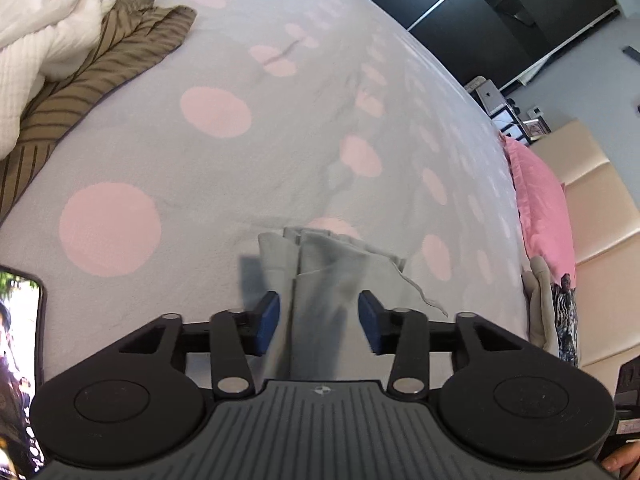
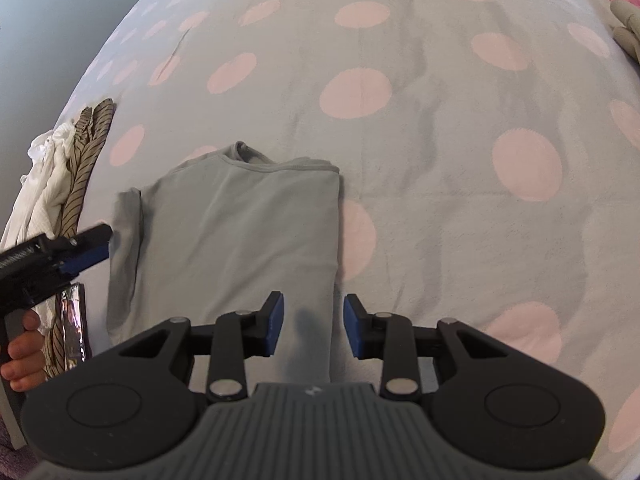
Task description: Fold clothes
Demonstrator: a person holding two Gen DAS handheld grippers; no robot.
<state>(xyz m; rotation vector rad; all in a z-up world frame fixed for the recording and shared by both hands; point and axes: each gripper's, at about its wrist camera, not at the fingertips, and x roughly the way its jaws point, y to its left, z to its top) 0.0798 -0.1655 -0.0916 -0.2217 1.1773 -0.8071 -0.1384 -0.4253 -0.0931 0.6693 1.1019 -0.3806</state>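
Looking down both claws, I see the grey shirt (image 2: 236, 236) lying folded on the grey bedspread with pink dots (image 2: 440, 120). My left gripper (image 1: 319, 322) stands with its blue pads apart, a bunched edge of the shirt between them, neither pad clearly pressing on it. My right gripper (image 2: 313, 326) hangs over the shirt's near edge, jaws apart, gripping nothing. A white garment (image 1: 48, 28) and a brown striped one (image 1: 108, 68) lie heaped at the bed's edge, beside a phone (image 1: 20, 360).
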